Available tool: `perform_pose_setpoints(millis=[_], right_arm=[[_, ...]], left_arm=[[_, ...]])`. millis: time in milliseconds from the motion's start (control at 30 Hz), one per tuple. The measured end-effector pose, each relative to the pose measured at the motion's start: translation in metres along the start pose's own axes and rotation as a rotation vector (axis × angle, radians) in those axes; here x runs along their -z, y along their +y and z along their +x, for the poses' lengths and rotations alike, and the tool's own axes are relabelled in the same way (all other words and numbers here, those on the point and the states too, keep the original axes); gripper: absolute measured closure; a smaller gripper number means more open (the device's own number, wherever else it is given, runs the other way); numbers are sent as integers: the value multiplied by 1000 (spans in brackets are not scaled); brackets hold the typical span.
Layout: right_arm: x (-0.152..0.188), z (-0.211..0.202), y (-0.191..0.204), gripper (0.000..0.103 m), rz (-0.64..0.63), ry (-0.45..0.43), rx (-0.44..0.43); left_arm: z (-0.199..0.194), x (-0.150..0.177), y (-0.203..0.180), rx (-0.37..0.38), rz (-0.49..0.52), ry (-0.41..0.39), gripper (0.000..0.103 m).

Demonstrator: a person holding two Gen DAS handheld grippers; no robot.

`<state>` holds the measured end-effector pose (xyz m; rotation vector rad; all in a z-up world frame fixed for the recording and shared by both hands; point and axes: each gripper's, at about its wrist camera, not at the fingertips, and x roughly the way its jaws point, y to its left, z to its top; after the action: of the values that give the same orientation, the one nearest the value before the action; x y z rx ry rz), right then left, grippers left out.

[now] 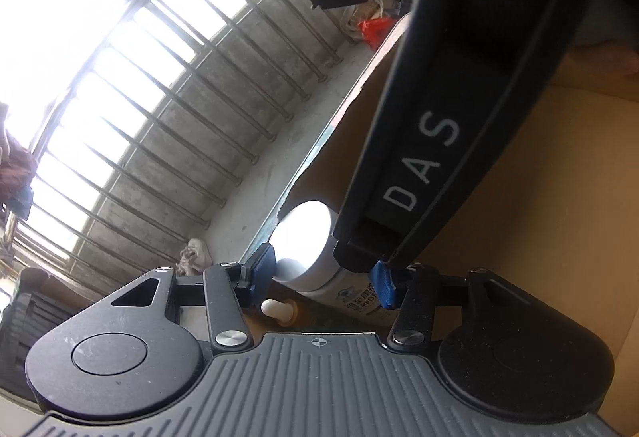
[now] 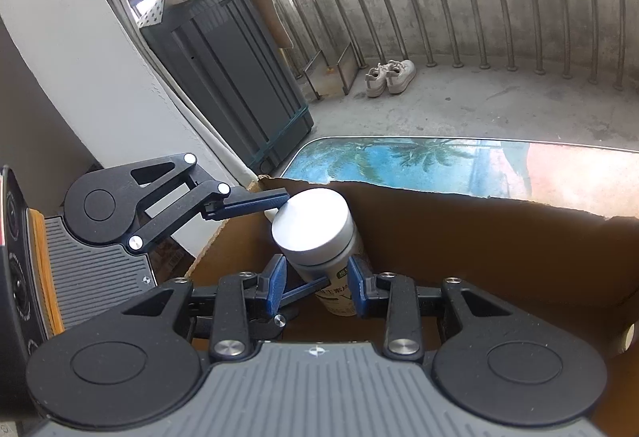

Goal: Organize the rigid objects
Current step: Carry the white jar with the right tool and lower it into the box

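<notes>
1. Inside the brown cardboard box (image 2: 459, 237) stands the task's thing, a white bottle (image 2: 319, 237) with a flat silver cap, tilted toward the near left corner; its foot is hidden behind the right gripper's body, and its label print is too small to read.
2. At the left of the right wrist view, the left gripper (image 2: 275, 199) reaches in from the side; one blue finger (image 2: 255, 202) ends at the edge of the cap, while its other finger is mostly hidden behind the bottle, so whether it grips cannot be told from here.
3. From the left gripper's own camera, its blue pads (image 1: 263, 263) stand apart on either side of the bottle (image 1: 307, 245); the left pad is at the cap's rim, the right one lower by the label, and firm pressing cannot be confirmed. The cap is washed out by glare.
4. A black strap marked "DAS" (image 1: 419, 165) crosses that view and covers much of the box.
5. The right gripper (image 2: 319, 287) has its two blue pads clamped against the bottle's body just under the cap.
6. Beyond the box lies a table (image 2: 399, 157) with a palm print, partly cut off by the box wall.
</notes>
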<state>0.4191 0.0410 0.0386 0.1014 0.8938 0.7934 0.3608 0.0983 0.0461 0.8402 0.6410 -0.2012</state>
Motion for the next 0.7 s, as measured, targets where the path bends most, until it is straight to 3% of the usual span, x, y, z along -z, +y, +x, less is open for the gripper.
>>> perform_pose_setpoints(millis=[267, 333, 467, 700], right_arm=[[4, -1, 3, 67, -3, -5, 7], [3, -4, 3, 67, -8, -11, 17], [3, -11, 1, 67, 6, -21, 31], [12, -28, 4, 67, -9, -48, 38]], left_arm=[[-1, 3, -1, -5, -28, -1, 48], [1, 4, -5, 2, -6, 9, 31], [16, 5, -14, -19, 49, 69, 34], [20, 8, -18, -49, 37, 34, 34]])
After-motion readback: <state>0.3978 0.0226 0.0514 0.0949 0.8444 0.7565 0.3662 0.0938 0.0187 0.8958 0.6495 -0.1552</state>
